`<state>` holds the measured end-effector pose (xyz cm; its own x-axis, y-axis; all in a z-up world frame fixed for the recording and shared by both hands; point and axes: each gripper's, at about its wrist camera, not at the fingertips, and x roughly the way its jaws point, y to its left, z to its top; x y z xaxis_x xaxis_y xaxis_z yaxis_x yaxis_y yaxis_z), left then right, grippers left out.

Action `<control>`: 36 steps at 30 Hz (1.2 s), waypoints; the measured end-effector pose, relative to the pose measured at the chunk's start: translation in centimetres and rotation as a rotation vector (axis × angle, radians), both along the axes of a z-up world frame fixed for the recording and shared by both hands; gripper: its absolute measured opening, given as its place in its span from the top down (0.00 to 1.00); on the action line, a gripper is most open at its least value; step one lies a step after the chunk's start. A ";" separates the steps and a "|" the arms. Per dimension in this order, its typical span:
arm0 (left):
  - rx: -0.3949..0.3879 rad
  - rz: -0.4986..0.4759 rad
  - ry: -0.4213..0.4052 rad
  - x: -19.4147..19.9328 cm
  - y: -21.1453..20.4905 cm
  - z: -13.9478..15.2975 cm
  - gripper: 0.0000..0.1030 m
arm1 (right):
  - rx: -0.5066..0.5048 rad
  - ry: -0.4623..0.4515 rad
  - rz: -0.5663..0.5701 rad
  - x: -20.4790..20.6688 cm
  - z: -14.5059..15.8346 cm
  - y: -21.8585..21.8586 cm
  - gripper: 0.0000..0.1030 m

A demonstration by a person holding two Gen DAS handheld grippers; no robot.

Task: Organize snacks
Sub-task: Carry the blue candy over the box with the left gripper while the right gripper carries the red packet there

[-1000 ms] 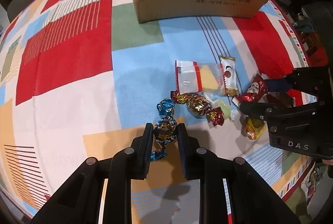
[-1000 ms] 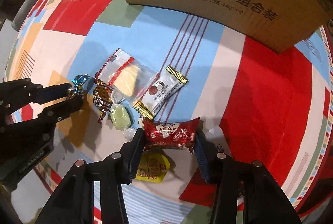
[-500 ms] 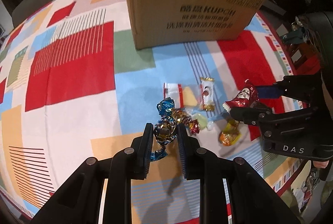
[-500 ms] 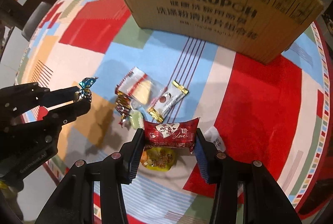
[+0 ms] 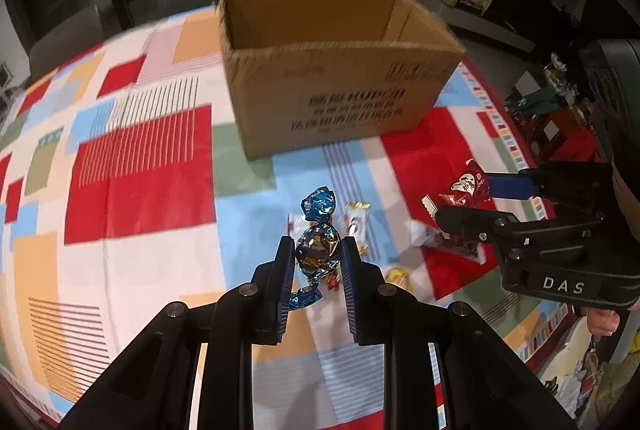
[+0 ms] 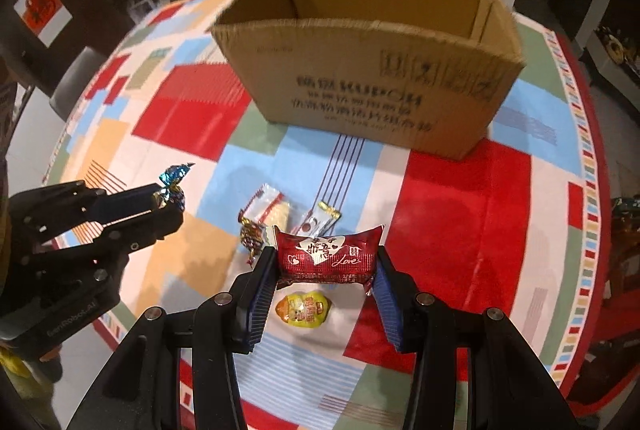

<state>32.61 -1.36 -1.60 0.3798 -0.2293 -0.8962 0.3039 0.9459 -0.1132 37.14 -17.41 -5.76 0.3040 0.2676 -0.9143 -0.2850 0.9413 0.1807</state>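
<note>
A: Left tongs (image 5: 317,257) are pinching the blue foil candy (image 5: 318,250) at centre frame, lifted off the counter (image 5: 140,170). Right tongs (image 6: 326,264) are clamped on the red wrapped cake (image 6: 328,258), low centre of the right view.

B: The cardboard box (image 6: 372,82) sits open in the upper centre. I'd carry both clear over the near wall before releasing, so nothing clips the rim.

A: Agreed. Keep the squeeze gentle on the cake; it looks soft. The yellow packet (image 6: 305,310) and the other snacks lie below for later.
</note>
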 end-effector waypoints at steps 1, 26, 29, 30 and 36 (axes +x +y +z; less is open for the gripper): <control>0.000 -0.005 -0.009 0.0 -0.2 0.4 0.77 | 0.000 -0.010 -0.004 0.2 0.2 0.4 0.54; -0.050 -0.002 -0.159 6.3 -1.6 9.1 0.77 | 0.071 -0.204 -0.039 5.3 8.7 -1.0 0.54; -0.043 -0.005 -0.162 7.5 -1.7 8.9 0.77 | 0.065 -0.222 -0.040 6.2 8.6 -0.9 0.54; -0.039 -0.004 -0.161 8.1 -1.7 8.6 0.77 | 0.060 -0.232 -0.043 6.6 8.5 -0.9 0.54; -0.057 0.002 -0.155 10.9 -1.7 7.6 0.77 | 0.053 -0.251 -0.062 8.9 7.8 -1.1 0.54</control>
<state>43.46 -3.11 6.00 0.5129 -0.2769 -0.8126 0.3199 0.9400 -0.1184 46.07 -18.52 2.09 0.5366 0.2868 -0.7936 -0.2688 0.9496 0.1614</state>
